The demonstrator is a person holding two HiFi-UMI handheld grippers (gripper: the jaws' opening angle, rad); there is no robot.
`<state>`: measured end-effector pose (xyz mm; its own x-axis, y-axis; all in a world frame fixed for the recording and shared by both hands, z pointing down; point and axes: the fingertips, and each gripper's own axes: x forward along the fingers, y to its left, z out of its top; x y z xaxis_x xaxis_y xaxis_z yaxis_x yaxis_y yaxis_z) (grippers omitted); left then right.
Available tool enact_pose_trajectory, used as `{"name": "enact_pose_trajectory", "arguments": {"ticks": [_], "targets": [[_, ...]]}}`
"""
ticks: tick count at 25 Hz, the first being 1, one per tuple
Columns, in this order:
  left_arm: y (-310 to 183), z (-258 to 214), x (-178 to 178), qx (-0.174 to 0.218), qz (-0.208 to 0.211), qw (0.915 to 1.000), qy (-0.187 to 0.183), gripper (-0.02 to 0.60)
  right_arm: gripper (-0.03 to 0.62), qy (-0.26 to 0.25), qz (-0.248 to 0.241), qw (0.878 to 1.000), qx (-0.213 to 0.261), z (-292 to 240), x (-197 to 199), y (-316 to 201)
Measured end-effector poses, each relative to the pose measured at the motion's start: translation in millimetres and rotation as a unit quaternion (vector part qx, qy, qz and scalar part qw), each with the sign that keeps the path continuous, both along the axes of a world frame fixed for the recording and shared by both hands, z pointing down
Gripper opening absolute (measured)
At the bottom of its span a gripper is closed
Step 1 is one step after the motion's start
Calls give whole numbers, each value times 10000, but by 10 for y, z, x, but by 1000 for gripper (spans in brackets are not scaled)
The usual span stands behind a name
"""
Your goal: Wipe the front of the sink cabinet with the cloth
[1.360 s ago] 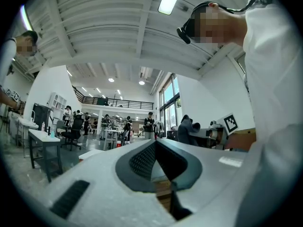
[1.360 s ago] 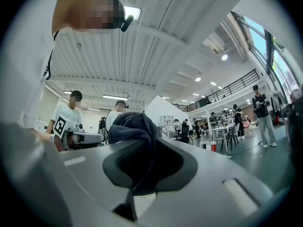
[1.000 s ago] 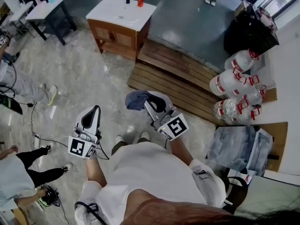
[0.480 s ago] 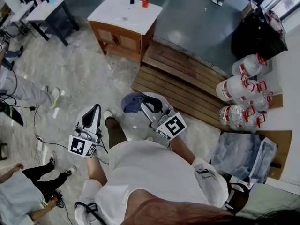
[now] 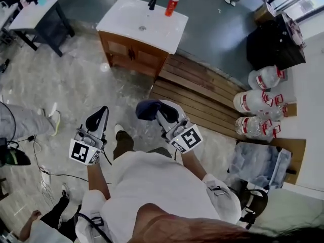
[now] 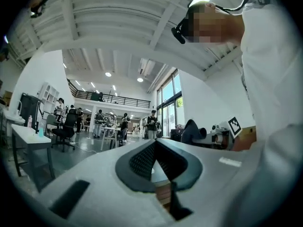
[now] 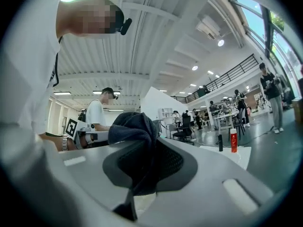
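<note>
Pinching the dark cloth (image 5: 146,108) between my right tool's (image 5: 153,111) jaws, I judge it soft, light and floppy (a bunched wad is best held mid-fold). My left tool (image 5: 97,119) is pressed together, empty. The sink cabinet (image 5: 132,52) stands well ahead of me, untouched.

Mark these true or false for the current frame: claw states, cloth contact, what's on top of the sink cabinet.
1. The right claw is shut on the cloth. True.
2. The cloth is pressed against the front of the sink cabinet. False: it is held in the air, well clear of the cabinet.
3. The left claw grips a sponge. False: it is shut with nothing between its jaws.
4. A red bottle stands on top of the sink cabinet. True.
</note>
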<state>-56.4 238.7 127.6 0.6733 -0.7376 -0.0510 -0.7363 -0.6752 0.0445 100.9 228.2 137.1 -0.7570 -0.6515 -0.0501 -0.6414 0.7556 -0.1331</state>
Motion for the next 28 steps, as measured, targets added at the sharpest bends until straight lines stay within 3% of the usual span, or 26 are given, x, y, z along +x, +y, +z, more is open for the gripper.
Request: {"name": "enact_pose_trajectory", "arguments": {"ticks": [7, 15, 23, 28], "targets": [[-937, -51, -471, 0, 275, 9996, 97, 1, 54, 136, 568, 9983, -62, 27, -422, -847], [-1355, 275, -762, -264, -197, 9993, 156, 1, 54, 542, 976, 9935, -223, 688, -667, -1985], [-1608, 1050, -1055, -846, -712, 9930, 415, 2, 53, 561, 1134, 9905, -548, 2229, -1671, -3582], [-1666, 1755, -1416, -1161, -993, 9864, 605, 2, 52, 700, 1427, 9848, -698, 3259, -2310, -4496]]}}
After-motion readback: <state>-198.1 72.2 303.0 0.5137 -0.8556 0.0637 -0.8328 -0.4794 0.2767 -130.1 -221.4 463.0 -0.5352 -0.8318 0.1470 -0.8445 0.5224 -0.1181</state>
